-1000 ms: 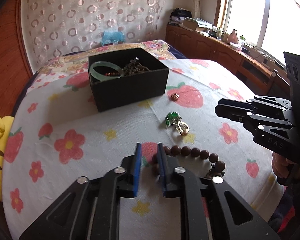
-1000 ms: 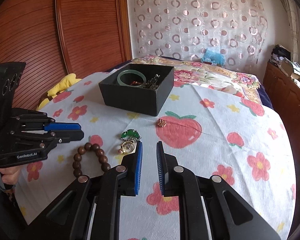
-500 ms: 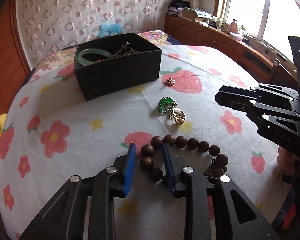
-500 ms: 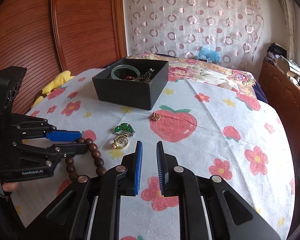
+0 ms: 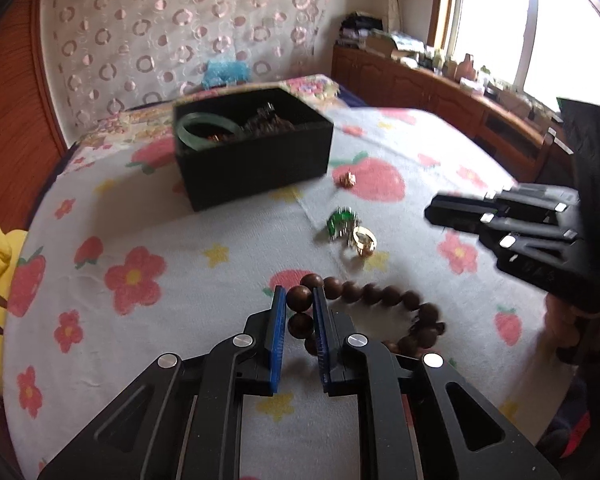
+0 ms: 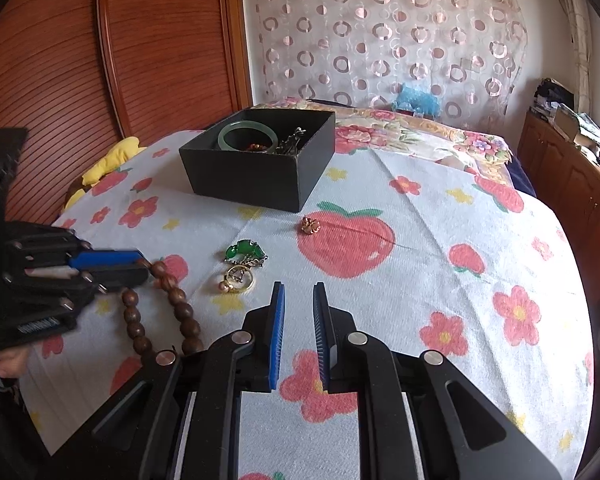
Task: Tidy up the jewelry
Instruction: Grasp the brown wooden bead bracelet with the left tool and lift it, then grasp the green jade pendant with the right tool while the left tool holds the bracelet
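At twelve o'clock of your left hand-held gripper (image 5: 299, 302), clamped on one bead, the bead bracelet (image 5: 364, 292) hangs limp, so lift slowly; your right hand-held gripper (image 6: 299, 296) stands apart, empty.

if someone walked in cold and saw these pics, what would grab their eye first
Probably the brown bead bracelet at the near edge of the flowered cloth, with the left gripper closed around one of its beads. Next, the black box farther back, holding a pale green bangle. Between them lie a green pendant, a gold ring and a small gold charm, while the right gripper is open and empty.
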{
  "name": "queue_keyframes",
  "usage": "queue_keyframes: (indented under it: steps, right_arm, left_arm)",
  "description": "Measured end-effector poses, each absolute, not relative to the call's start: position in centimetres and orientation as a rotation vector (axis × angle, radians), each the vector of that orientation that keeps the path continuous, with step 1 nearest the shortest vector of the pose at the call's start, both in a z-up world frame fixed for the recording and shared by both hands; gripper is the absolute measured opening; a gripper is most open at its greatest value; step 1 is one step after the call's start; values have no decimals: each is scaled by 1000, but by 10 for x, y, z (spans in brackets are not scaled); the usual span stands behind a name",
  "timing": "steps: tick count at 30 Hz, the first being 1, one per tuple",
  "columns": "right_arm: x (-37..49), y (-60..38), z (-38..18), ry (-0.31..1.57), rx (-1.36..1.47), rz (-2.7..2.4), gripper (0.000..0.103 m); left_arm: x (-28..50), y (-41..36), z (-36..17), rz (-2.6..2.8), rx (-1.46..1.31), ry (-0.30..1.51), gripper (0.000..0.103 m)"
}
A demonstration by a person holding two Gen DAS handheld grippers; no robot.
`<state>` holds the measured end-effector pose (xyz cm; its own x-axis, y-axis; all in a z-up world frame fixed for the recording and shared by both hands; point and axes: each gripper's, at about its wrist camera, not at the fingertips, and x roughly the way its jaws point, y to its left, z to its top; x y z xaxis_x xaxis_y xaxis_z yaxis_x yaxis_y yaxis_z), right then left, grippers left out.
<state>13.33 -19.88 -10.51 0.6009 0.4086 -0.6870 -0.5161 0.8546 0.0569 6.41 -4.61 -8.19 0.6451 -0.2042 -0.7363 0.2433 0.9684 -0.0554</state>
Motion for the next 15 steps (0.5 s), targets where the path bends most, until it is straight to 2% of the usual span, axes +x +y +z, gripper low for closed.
queue_keyframes:
  steps: [15]
  right_arm:
    - [135,-184,-105,752,-197,569,16]
  left_arm:
    - [45,-20,-36,-222,-9,702,12]
